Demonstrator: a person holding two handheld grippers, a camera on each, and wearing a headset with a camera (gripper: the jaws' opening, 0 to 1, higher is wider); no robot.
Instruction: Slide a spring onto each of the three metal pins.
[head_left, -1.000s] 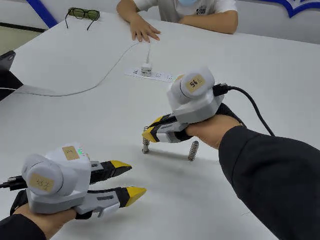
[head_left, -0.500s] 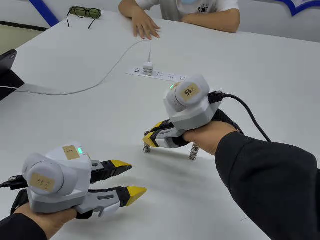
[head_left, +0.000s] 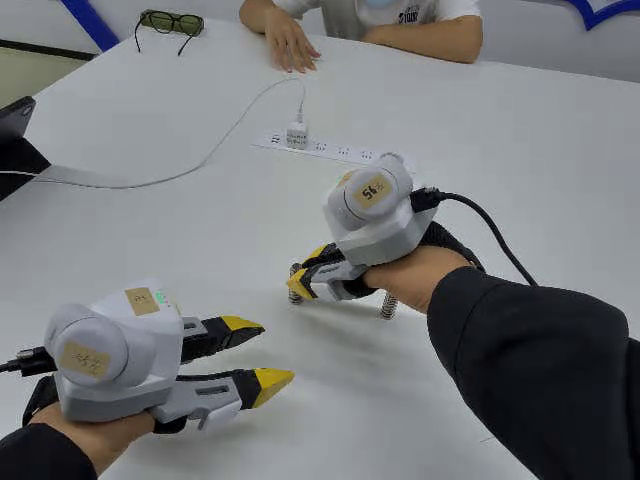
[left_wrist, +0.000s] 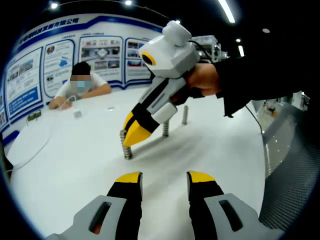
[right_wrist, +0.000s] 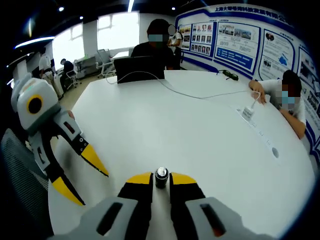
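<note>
Three metal pins stand upright on the white table. The nearest pin carries a coiled spring. My right gripper is down on that pin, and its yellow tips are shut on the spring at the pin's top. A second pin also wears a spring. The third pin stands behind it. My left gripper hovers low at the near left, open, with nothing between its fingers, and points at the pins. The left gripper is also seen at the left of the right gripper view.
A white power strip with a plugged charger and a long cable lies beyond the pins. Sunglasses and a seated person's hand are at the far edge. A dark object sits at the left edge.
My right gripper has come down and slightly nearer, onto the pin it was hovering over. The left gripper has stayed where it was.
</note>
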